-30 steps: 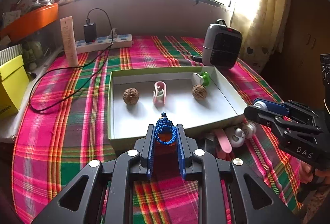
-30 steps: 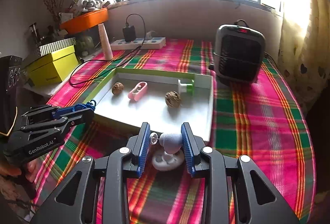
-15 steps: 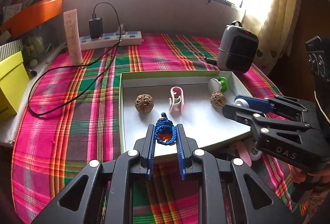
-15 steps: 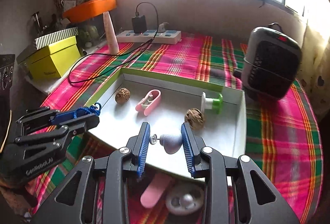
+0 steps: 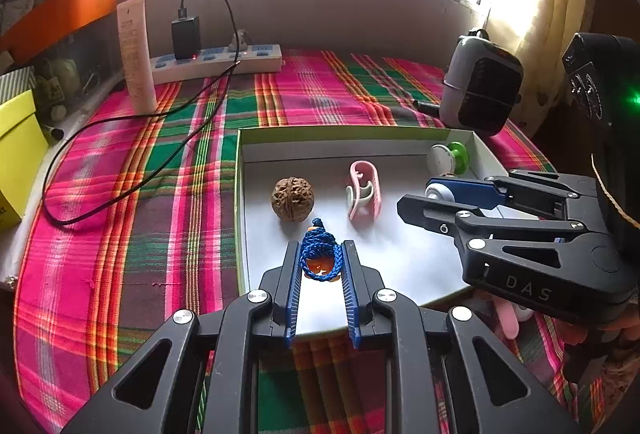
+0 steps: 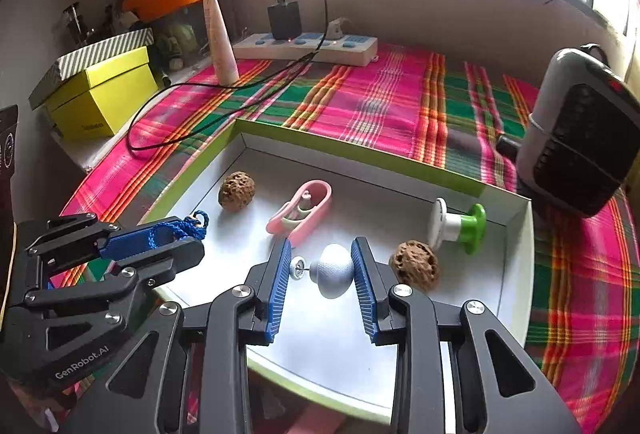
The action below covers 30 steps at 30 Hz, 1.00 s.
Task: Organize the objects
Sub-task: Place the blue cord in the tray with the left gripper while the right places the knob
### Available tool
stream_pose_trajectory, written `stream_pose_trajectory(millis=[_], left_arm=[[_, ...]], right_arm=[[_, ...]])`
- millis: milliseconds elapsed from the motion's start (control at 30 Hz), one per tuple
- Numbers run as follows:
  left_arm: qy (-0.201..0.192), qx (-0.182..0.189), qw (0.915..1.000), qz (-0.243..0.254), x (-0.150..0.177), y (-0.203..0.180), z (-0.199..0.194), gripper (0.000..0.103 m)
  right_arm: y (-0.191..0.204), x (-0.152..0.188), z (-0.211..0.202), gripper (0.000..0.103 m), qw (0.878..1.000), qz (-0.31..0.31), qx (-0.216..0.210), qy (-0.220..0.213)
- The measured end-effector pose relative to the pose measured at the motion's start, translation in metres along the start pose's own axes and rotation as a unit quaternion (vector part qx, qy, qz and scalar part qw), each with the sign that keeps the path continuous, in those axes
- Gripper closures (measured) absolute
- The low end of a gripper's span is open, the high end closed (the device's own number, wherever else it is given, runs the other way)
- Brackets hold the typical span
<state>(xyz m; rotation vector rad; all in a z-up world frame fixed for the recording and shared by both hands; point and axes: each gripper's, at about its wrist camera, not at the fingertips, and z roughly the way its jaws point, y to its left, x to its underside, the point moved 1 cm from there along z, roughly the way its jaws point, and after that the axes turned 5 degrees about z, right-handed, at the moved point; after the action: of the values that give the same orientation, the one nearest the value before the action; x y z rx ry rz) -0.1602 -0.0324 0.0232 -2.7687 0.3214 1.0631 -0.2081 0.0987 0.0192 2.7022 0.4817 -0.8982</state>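
Blue cord charm (image 5: 319,252) is clamped between the left gripper (image 5: 320,266) fingers, above the white tray (image 5: 404,258) floor near one walnut (image 5: 292,199). Right gripper (image 6: 322,270) fingers grasp a grey mushroom-shaped piece (image 6: 333,271), its long axis crosswise between the pads, over the tray beside the second walnut (image 6: 415,265). Pink items under the tray's near edge are cut off.

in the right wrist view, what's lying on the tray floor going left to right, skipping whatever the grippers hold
left walnut → pink clip → right walnut → white and green spool, all loose on the tray.
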Motion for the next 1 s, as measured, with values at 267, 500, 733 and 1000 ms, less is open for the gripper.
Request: stream_pose_trajectory(millis=[267,500,733,1000], left_arm=[[0.006,0.001,1.0,0.0,-0.003,0.003,0.009,0.085],[0.006,0.003,1.0,0.003,-0.005,0.003,0.014,0.085],[0.01,0.004,0.9999,0.005,-0.007,0.003,0.018,0.085],[0.012,0.001,0.9999,0.006,-0.009,0.003,0.021,0.085]], right_arm=[[-0.002,-0.006,0.013,0.071,1.0,-0.01,0.007,0.014],[-0.002,-0.011,0.023,0.071,0.999,-0.019,0.015,0.022],[-0.004,-0.017,0.032,0.071,0.999,-0.02,0.021,0.027],[-0.004,-0.023,0.036,0.071,0.999,-0.023,0.023,0.036]])
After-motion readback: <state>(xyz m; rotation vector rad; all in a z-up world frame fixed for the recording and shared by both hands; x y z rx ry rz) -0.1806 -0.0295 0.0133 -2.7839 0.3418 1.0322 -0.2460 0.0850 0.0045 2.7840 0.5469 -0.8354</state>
